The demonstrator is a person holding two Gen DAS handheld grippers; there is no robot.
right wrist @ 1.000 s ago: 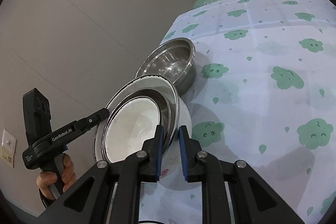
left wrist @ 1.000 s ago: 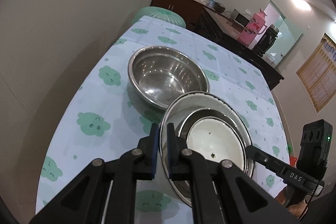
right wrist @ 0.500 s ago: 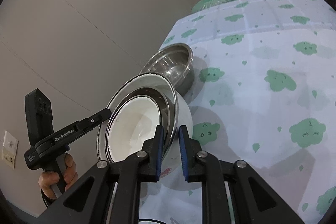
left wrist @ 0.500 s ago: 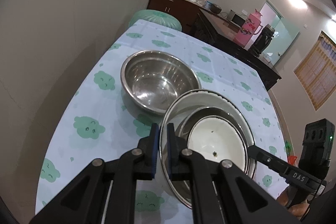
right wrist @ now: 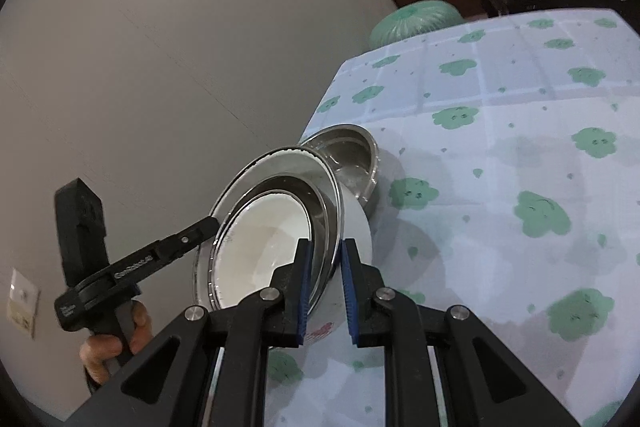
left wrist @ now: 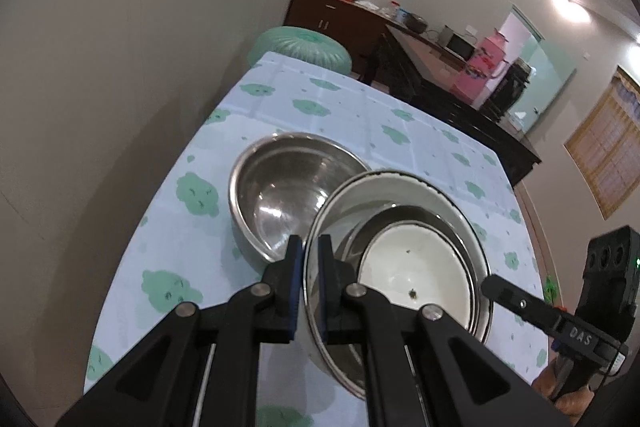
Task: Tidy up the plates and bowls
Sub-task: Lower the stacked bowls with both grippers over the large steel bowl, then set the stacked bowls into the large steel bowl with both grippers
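Observation:
A nested stack hangs tilted above the table: a large white enamel bowl point(left wrist: 360, 195) holding a steel bowl point(left wrist: 404, 215) with a small white bowl point(left wrist: 412, 263) inside. My left gripper point(left wrist: 310, 247) is shut on the large bowl's near rim. My right gripper point(right wrist: 326, 247) is shut on the opposite rim, with the large bowl's outer wall point(right wrist: 358, 223) beside it. Each gripper shows in the other's view: the right gripper point(left wrist: 492, 285) and the left gripper point(right wrist: 212, 223). An empty steel mixing bowl point(left wrist: 280, 183) sits on the cloud-print tablecloth point(left wrist: 172, 239) just behind the stack.
The table's left edge runs close to a plain wall. A green cushion-like stool point(left wrist: 300, 47) stands past the far end, then a dark cabinet point(left wrist: 340, 15) with clutter and a pink thermos point(left wrist: 486, 61). A person's hand point(right wrist: 116, 339) holds the left gripper's handle.
Both grippers have risen with the stack held between them. The stack has come off the cloth and now overlaps the steel mixing bowl's rim in both views.

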